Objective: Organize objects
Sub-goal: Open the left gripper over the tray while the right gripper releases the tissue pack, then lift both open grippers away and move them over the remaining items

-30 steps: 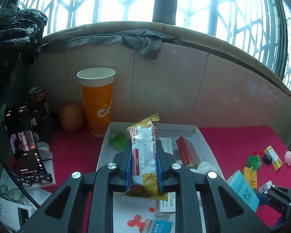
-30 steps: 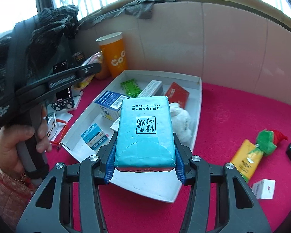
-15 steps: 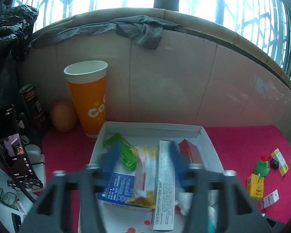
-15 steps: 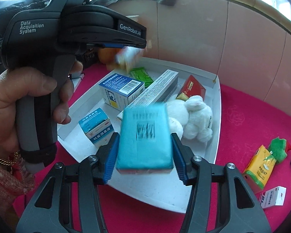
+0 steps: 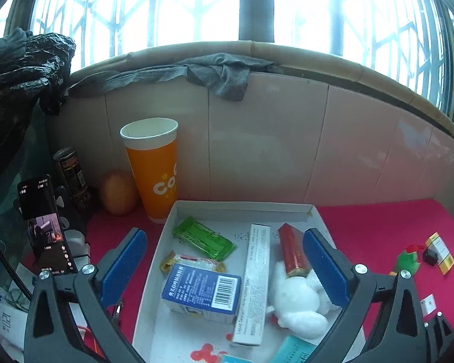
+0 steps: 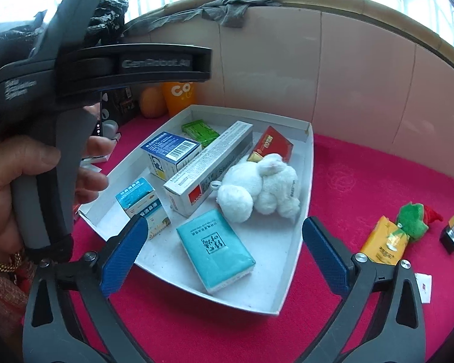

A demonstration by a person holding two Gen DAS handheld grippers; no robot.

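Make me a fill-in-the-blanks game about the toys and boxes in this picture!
1. The teal tissue pack lies inside the white ____.
2. The orange cup stands ____ the tray.
3. The teddy is coloured ____.
4. Both grippers are ____.

Missing words: tray; outside; white; open

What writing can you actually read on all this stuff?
"Co" on the orange cup.
"Liquid Sealant" on the long grey box.
"GenRobot.AI", blurred, on the left gripper.
Large Chinese characters on the teal pack.
Barcode on the blue box; its print, and the red box, too small to read.
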